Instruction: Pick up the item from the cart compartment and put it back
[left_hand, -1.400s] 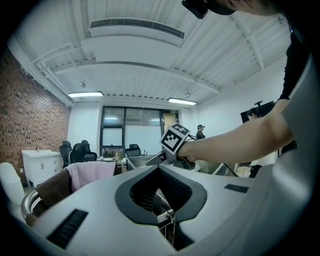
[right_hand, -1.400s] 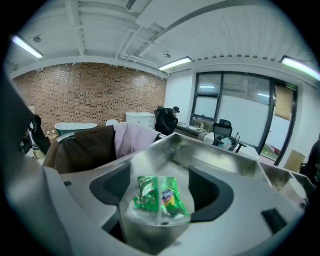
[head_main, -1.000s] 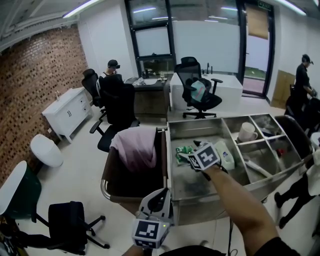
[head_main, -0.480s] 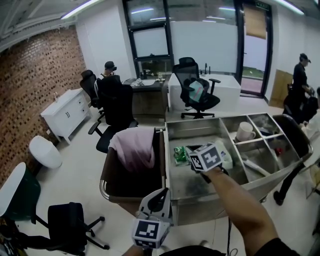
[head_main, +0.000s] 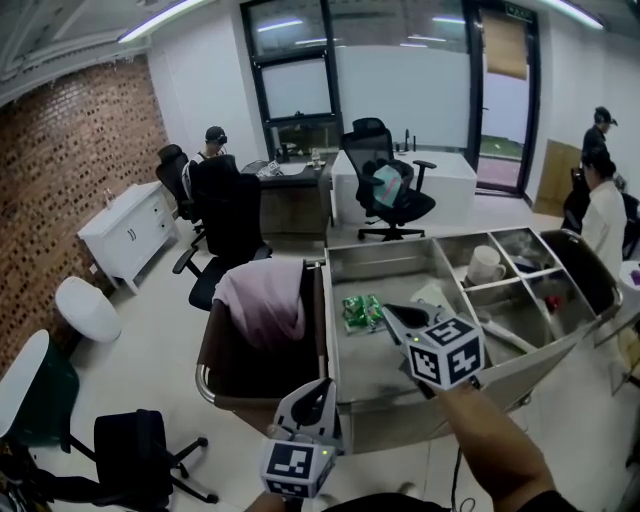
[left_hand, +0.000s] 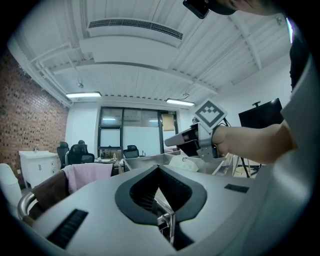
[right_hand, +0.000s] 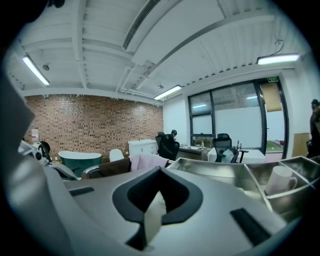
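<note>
The steel cart (head_main: 333, 345) has one big compartment and several small ones. My right gripper (head_main: 392, 314) hangs above the big compartment, its marker cube toward me. Its jaws are shut on a thin pale strip (right_hand: 152, 218), which looks like the edge of the white packet (head_main: 432, 296) lying just beyond it; I cannot tell whether the packet is off the floor. In the left gripper view the right gripper (left_hand: 172, 141) sits over that white packet (left_hand: 182, 163). A green packet (head_main: 361, 312) lies on the compartment floor to its left. My left gripper (head_main: 318, 392) stays low near me, shut and empty.
A white mug (head_main: 485, 265) stands in a small compartment at the back right. A pink cloth (head_main: 264, 300) drapes over the brown bin on the cart's left. Office chairs (head_main: 228, 215), a desk, a white cabinet (head_main: 125, 232) and people at the room's edges surround the cart.
The right gripper has closed, then risen out of the big compartment and drawn back toward me. The left gripper has stayed put.
</note>
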